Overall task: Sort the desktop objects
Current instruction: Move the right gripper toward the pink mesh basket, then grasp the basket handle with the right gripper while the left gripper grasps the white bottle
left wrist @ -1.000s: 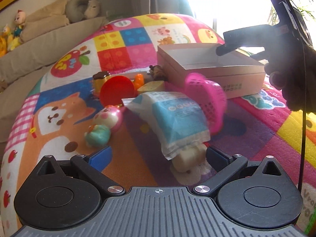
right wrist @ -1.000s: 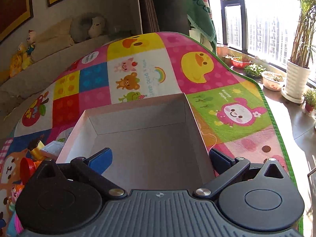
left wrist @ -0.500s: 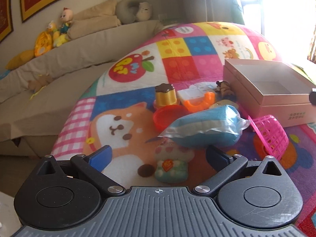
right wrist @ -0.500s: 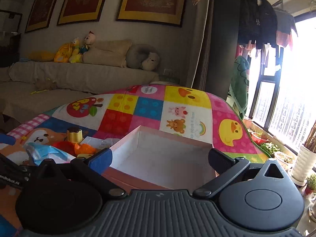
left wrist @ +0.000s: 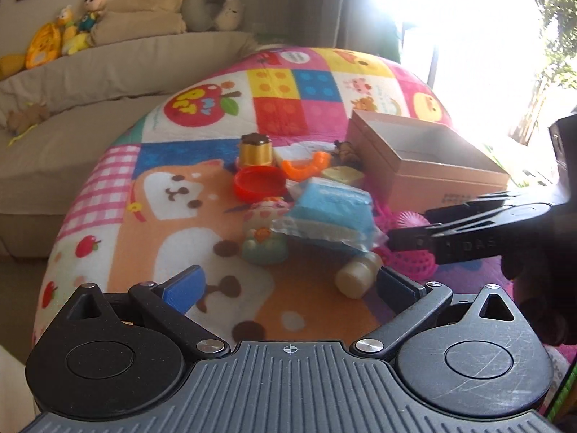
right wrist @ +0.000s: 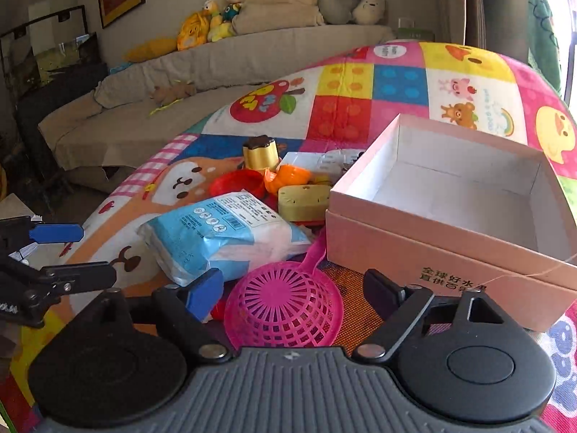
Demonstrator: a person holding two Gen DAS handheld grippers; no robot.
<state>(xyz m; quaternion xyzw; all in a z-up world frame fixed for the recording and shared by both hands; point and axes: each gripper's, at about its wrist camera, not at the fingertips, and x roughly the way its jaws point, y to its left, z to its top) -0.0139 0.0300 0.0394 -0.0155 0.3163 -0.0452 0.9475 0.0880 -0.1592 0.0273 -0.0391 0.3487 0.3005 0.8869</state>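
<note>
On box [right wrist: 450,252] front, Chinese print, partly legible

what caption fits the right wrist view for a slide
Right tongs closing around a pink strainer beside an empty pink box, blue packet behind.

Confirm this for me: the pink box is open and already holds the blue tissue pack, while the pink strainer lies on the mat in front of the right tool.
Not quite. The pink box is open but holds nothing; the right wrist view shows its bare white inside. The blue tissue pack lies on the mat left of the box. The pink strainer does lie on the mat between the closing jaws of the right tool.
</note>
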